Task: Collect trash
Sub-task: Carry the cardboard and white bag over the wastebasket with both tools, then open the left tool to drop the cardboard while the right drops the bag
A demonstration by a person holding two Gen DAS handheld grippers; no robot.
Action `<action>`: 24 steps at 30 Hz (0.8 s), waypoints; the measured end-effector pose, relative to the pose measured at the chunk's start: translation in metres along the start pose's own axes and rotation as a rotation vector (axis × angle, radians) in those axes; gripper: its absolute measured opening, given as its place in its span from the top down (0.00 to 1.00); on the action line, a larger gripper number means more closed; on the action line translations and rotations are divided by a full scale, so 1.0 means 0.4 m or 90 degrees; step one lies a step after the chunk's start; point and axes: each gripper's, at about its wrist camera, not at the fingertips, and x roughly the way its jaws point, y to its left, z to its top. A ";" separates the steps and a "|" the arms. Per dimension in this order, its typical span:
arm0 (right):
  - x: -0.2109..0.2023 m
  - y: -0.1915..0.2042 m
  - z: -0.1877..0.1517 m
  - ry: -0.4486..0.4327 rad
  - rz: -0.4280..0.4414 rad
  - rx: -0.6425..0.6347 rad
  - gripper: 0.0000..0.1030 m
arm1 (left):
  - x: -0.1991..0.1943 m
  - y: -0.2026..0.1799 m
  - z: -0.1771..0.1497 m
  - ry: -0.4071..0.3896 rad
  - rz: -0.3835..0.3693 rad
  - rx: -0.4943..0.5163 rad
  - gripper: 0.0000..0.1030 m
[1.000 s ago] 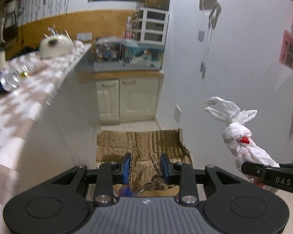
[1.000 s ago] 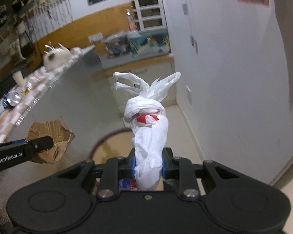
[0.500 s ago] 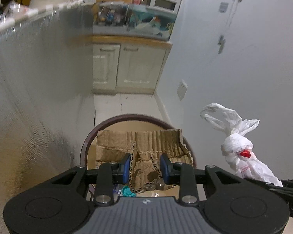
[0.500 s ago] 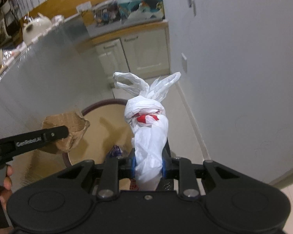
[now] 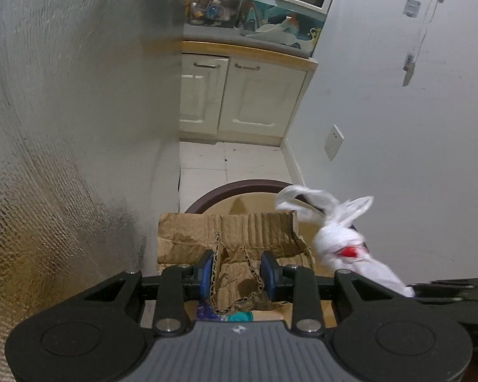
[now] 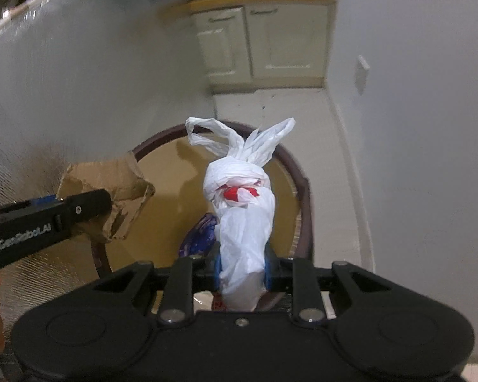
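Left gripper [image 5: 237, 269] clamps torn cardboard [image 5: 232, 238]; right gripper [image 6: 242, 269] clamps a knotted bag [image 6: 242, 203]. Both hang over the bin [image 6: 302, 187], hiding most of its contents.

left claw [image 5: 237, 273]: cardboard piece [image 5: 232, 238] between fingers | right claw [image 6: 242, 273]: tied bag [image 6: 243, 210] between fingers | trash bin [image 6: 302, 191]: below both | cabinet [image 5: 239, 95]: ahead

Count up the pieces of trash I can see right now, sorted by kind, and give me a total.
Torn cardboard piece, held in the left gripper: 1
Knotted white plastic bag, held in the right gripper: 1
Purple wrapper in the bin: 1
Teal scrap in the bin: 1
Total: 4
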 end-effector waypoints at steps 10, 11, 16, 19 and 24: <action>0.082 -0.015 0.025 0.031 0.004 0.000 0.53 | 0.047 0.000 -0.001 0.019 -0.006 0.005 0.68; 0.081 -0.019 0.026 0.031 0.004 0.001 0.53 | 0.051 0.000 -0.001 0.021 -0.008 0.005 0.68; 0.054 -0.032 0.023 0.023 0.008 0.008 0.53 | 0.060 -0.007 -0.008 0.032 -0.030 0.007 0.68; 0.036 -0.043 0.024 0.014 0.018 0.032 0.53 | 0.069 -0.020 -0.014 0.050 -0.053 0.017 0.67; -0.001 -0.064 0.036 -0.006 0.035 0.082 0.53 | 0.089 -0.032 -0.030 0.094 -0.080 0.020 0.53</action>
